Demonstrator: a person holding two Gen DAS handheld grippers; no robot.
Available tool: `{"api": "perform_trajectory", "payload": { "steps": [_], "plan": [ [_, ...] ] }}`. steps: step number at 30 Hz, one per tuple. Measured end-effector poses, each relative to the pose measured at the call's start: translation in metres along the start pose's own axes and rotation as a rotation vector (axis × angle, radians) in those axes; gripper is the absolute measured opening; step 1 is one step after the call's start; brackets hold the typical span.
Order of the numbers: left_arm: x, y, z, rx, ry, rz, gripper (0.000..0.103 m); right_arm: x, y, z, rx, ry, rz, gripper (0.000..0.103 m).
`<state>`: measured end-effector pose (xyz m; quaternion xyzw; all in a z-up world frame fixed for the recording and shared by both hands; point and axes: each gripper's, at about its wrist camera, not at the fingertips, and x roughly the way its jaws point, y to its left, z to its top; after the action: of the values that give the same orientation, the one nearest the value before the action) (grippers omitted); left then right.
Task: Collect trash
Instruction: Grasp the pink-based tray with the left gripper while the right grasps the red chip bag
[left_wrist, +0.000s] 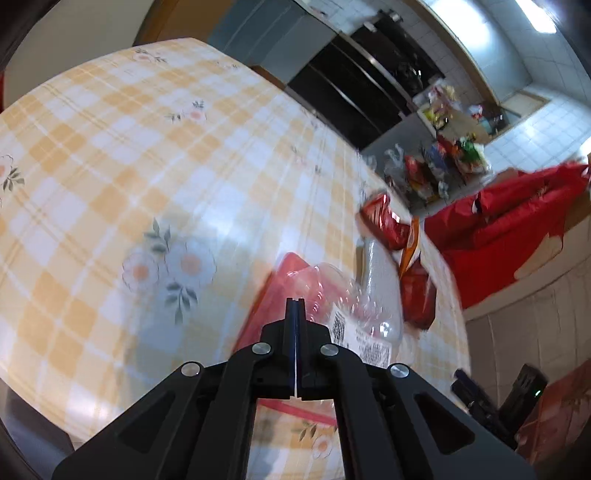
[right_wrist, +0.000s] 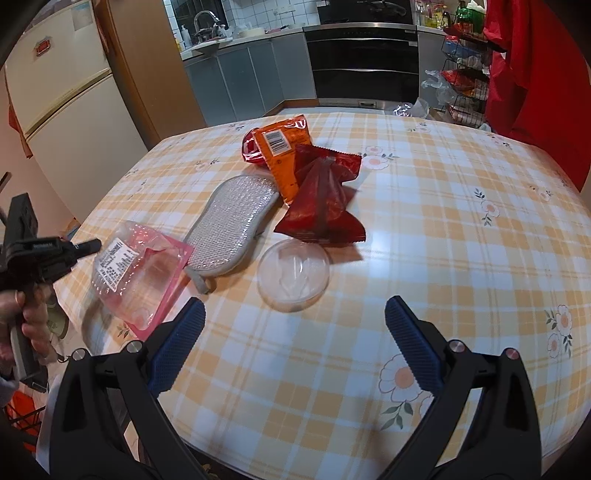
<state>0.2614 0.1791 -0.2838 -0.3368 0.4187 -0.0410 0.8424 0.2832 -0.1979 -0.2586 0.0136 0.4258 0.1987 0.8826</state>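
Trash is spread on the bench (right_wrist: 443, 221). The clear pink-backed pack (right_wrist: 138, 275) lies at its left edge, just ahead of the clenched, empty left tool (left_wrist: 295, 301). The released right tool (right_wrist: 295, 317) is farther off, nearer the clear lid (right_wrist: 293, 273).

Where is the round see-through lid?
In the right wrist view, the clear round lid lies mid-table, just below the dark red wrapper and right of the grey mitt.
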Motion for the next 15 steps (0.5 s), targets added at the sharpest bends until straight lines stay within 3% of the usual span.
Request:
{"api": "perform_trajectory", "payload": {
  "steps": [1, 3, 4, 5, 9, 13, 15],
  "plan": [
    [0.000, -0.001, -0.001, 0.012, 0.004, 0.008, 0.001, -0.002, 0.000, -0.001, 0.000, -0.002, 0.000, 0.096],
    [-0.002, -0.004, -0.003, 0.031, 0.005, -0.011, 0.020, -0.005, 0.000, -0.003, 0.007, -0.006, 0.000, 0.096],
    [-0.003, -0.009, -0.004, 0.064, 0.005, -0.018, 0.042, -0.005, -0.001, -0.004, 0.011, -0.007, 0.001, 0.096],
    [-0.001, -0.013, -0.004, 0.085, 0.019, -0.029, 0.048, -0.006, -0.002, -0.006, 0.014, -0.006, 0.000, 0.096],
    [0.019, -0.020, -0.001, 0.120, 0.093, -0.033, 0.048, -0.007, -0.003, -0.010, 0.021, 0.003, -0.007, 0.096],
    [0.043, -0.014, 0.002, 0.068, 0.181, -0.014, 0.056, -0.010, -0.003, -0.013, 0.023, 0.001, -0.007, 0.096],
    [0.044, -0.020, -0.002, 0.115, 0.161, -0.012, 0.051, -0.010, -0.004, -0.013, 0.020, 0.002, -0.011, 0.096]
  ]
}}
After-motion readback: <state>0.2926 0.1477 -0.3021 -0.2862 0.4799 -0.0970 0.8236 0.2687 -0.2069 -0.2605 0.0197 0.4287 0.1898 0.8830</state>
